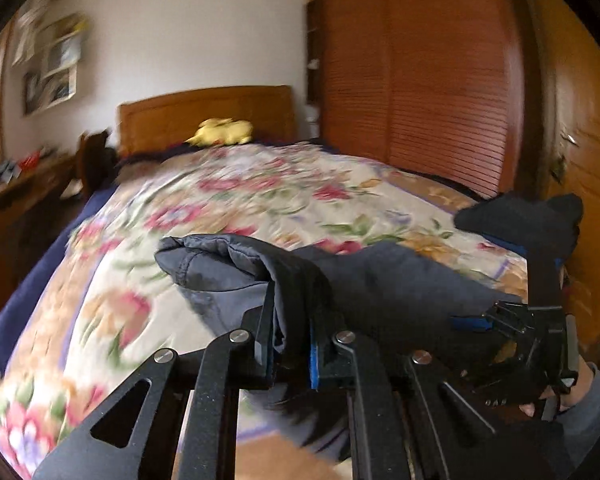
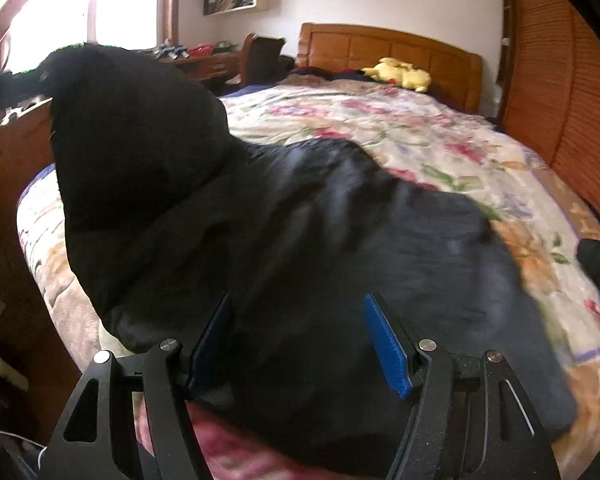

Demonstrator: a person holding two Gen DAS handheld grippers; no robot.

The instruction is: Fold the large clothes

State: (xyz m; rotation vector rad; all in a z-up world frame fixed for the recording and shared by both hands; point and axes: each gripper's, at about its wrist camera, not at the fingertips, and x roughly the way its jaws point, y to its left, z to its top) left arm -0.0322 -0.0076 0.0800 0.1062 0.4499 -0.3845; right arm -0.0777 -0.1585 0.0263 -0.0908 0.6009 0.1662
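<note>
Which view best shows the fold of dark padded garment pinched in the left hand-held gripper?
The left wrist view: the left hand-held gripper is shut on a grey-lined fold of the dark padded garment, close and central. The right wrist view shows only the garment's dark bulk spread over the floral bedspread, the pinch hidden.

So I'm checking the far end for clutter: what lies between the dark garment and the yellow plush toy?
Only bare floral bedspread lies between the dark garment and the yellow plush toy; the right wrist view shows it best.

The dark padded fabric jacket (image 2: 340, 240) lies on the floral quilted bedspread (image 2: 420, 136); the yellow plush toy (image 2: 400, 72) rests before the wooden headboard (image 2: 420, 52).
</note>
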